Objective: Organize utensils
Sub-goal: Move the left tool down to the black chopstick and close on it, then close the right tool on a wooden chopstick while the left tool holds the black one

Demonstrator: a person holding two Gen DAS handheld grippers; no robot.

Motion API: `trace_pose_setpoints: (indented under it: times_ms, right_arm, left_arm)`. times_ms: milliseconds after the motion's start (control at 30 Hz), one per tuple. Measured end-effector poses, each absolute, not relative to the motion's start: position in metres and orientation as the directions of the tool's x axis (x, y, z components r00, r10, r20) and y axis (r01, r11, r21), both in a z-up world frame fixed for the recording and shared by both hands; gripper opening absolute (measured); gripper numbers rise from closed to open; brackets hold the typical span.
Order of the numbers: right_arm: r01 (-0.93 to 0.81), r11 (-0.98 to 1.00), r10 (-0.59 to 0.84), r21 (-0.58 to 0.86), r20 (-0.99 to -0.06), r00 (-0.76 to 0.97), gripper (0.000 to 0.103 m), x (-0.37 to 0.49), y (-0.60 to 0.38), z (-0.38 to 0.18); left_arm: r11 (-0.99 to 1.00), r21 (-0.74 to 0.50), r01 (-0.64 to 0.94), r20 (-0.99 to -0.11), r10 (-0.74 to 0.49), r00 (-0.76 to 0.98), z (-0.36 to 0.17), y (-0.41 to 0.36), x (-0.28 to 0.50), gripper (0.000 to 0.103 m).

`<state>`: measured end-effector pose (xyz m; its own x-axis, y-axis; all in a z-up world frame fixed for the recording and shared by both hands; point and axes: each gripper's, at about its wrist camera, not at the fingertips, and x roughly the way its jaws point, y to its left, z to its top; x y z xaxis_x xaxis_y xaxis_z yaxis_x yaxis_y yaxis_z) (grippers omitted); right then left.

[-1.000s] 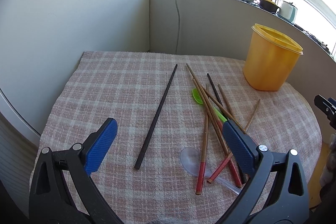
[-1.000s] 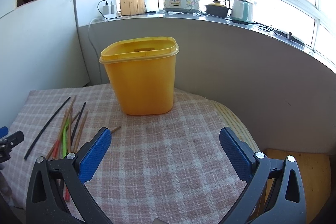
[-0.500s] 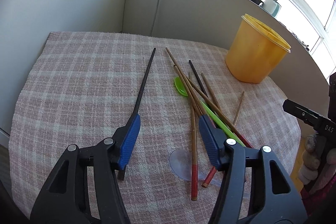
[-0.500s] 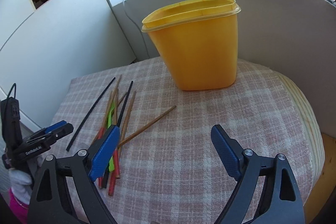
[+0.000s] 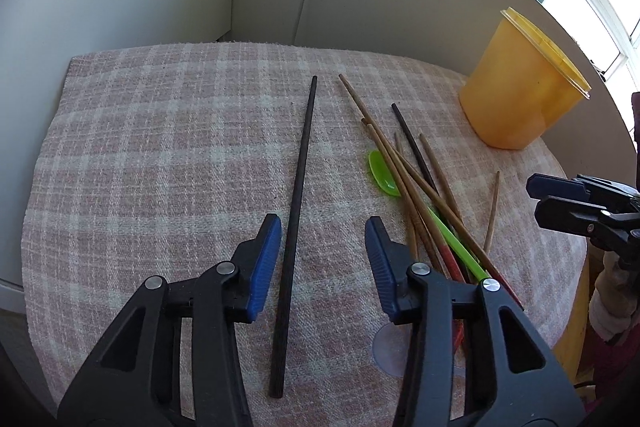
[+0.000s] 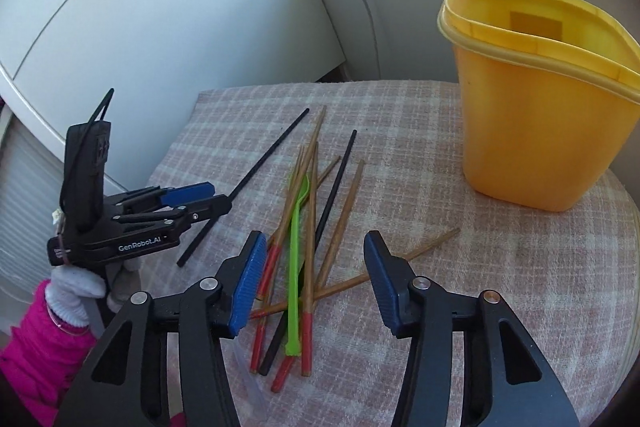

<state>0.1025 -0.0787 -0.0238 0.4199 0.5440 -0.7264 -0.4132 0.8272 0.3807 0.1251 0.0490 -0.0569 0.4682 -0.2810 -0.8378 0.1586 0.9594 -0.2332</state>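
Observation:
A long black chopstick (image 5: 298, 195) lies alone on the checked cloth, running up between the closing jaws of my left gripper (image 5: 322, 231), close to the left pad; the pads do not touch it. To its right lies a heap of wooden red-tipped chopsticks (image 5: 404, 183), a second black chopstick (image 5: 412, 143) and a green spoon (image 5: 382, 173). My right gripper (image 6: 314, 239) hovers over that heap of wooden chopsticks (image 6: 310, 227) and the green spoon (image 6: 296, 267), jaws closing with nothing pressed between them. The left gripper (image 6: 200, 197) shows at the heap's left.
A yellow container (image 6: 532, 131) stands open on the cloth's far right, also as the yellow container (image 5: 516, 99) in the left wrist view. A clear plastic spoon (image 5: 390, 351) lies under the left gripper's right finger. Walls close the back. A gloved hand (image 6: 76, 291) holds the left gripper.
Both sets of jaws have narrowed from wide open. The left gripper came forward and down over the black chopstick. The right gripper swung left and tilted down from the container to the heap.

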Motion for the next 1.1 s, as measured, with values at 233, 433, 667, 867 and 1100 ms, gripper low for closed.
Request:
trace_pose_setpoints:
  times_ms: [233, 433, 667, 867, 1100]
  right_arm:
    - [-0.417, 0.77, 0.604, 0.482, -0.761, 0.237, 0.026, 0.14, -0.041, -0.037]
    - [-0.387, 0.792, 0.568, 0.473, -0.802, 0.183, 0.021, 0.16, -0.015, -0.049]
    - [-0.355, 0.837, 0.499, 0.416, -0.847, 0.185, 0.018, 0.179, -0.003, -0.056]
    - [-0.333, 0.851, 0.479, 0.406, -0.86, 0.177, 0.017, 0.187, 0.0, -0.065]
    - [-0.287, 0.85, 0.495, 0.441, -0.856, 0.15, 0.01, 0.193, -0.004, -0.075]
  left_arm:
    - [0.952, -0.261, 0.161, -0.87, -0.304, 0.389, -0.065, 0.049, 0.151, 0.036]
    - [0.957, -0.241, 0.163, -0.894, -0.284, 0.347, -0.074, 0.048, 0.169, 0.028]
    - [0.959, -0.219, 0.182, -0.9, -0.27, 0.342, -0.074, 0.044, 0.181, 0.027]
    - [0.963, -0.182, 0.2, -0.905, -0.243, 0.35, -0.08, 0.029, 0.194, 0.013]
    - [0.959, -0.215, 0.185, -0.896, -0.269, 0.354, -0.075, 0.044, 0.209, 0.005]
